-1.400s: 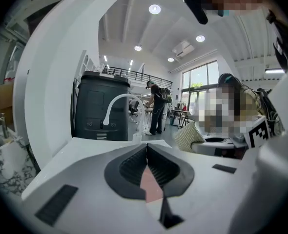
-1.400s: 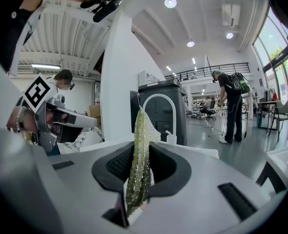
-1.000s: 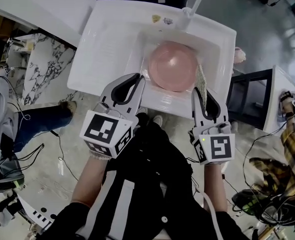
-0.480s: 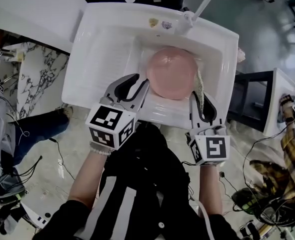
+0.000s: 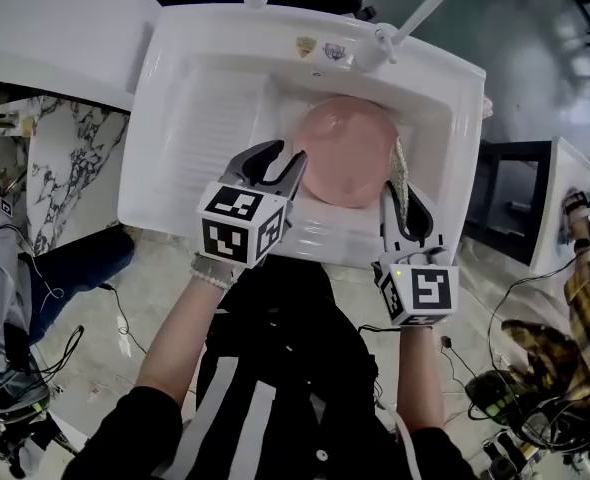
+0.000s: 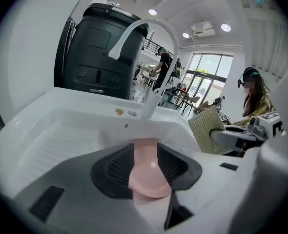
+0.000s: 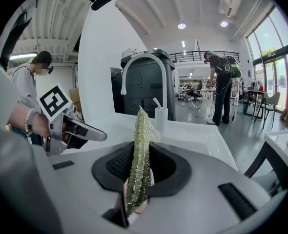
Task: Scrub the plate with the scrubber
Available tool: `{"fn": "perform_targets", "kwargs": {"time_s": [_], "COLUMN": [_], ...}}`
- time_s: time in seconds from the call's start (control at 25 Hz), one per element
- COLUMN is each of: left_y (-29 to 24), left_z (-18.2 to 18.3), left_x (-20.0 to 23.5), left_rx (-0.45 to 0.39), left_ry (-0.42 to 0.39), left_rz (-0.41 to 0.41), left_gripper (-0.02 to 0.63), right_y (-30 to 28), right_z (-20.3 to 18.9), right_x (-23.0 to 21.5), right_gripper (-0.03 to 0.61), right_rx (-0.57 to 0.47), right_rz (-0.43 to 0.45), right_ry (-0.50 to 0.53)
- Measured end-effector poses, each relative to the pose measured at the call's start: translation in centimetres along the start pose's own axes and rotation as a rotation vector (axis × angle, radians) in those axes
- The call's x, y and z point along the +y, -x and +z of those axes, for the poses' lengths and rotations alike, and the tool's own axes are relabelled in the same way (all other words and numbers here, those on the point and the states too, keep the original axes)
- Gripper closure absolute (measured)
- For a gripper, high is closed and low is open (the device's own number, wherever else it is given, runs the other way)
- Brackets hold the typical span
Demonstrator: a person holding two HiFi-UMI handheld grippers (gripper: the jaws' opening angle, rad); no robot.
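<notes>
Plate: the pink plate (image 5: 347, 148) lies face up in the basin of the white sink (image 5: 195, 98), just in front of the faucet (image 5: 415, 13).

Left gripper: our left gripper (image 5: 285, 160) sits at the plate's left rim. Its jaws have just been opening and stand spread. In the left gripper view the plate's near edge shows right in the gap, but we don't see the pads pressing on it.

Right gripper: our right gripper (image 5: 405, 196) is clamped on the scrubber (image 5: 401, 173), a greenish mesh pad held edge-on between the pads.

Which way: from the scrubber, the plate lies to the left and a touch further into the sink. The pad hangs at the plate's right rim, not over the middle. We can't tell if it's touching the rim.

Long axis: the scrubber's long side runs out along the jaws, toward the back of the sink. Its flat face looks sideways at the plate.

Nearer hand: honestly about even, each gripper at its own side of the plate, left for steadying and right for scrubbing.

Our guess at the next bit: left closes on the rim, then right swings leftward and tips the pad's face down onto the plate.
</notes>
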State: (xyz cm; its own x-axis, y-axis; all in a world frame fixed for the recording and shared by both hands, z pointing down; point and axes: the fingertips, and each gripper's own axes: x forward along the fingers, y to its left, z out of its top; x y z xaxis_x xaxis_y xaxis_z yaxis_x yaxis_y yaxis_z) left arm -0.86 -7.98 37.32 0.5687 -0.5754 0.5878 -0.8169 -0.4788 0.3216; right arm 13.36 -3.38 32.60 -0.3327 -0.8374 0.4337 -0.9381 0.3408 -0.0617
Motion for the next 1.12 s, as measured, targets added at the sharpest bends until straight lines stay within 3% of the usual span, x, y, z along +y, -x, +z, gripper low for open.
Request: {"fn": "perform_targets", "kwargs": {"time_s": [0.52,1.12], "left_y": [-7.2,-12.8], "left_z": [-4.1,-7.9], "left_x": [3.7,6.0], "left_rx": [0.163,0.279], "left_ry": [0.009,0.059], "left_rz": [0.043,0.110], "left_gripper": [0.480,0.480], "right_y": [-3.4,-6.7], "right_z": [-1.6,-3.5], "right_x": [-0.4,-0.5], "right_gripper": [0.506,0.506], "right_rx": [0.053,0.105], "right_rz": [-0.014,-0.011], "right_ry": [0.028,0.048]}}
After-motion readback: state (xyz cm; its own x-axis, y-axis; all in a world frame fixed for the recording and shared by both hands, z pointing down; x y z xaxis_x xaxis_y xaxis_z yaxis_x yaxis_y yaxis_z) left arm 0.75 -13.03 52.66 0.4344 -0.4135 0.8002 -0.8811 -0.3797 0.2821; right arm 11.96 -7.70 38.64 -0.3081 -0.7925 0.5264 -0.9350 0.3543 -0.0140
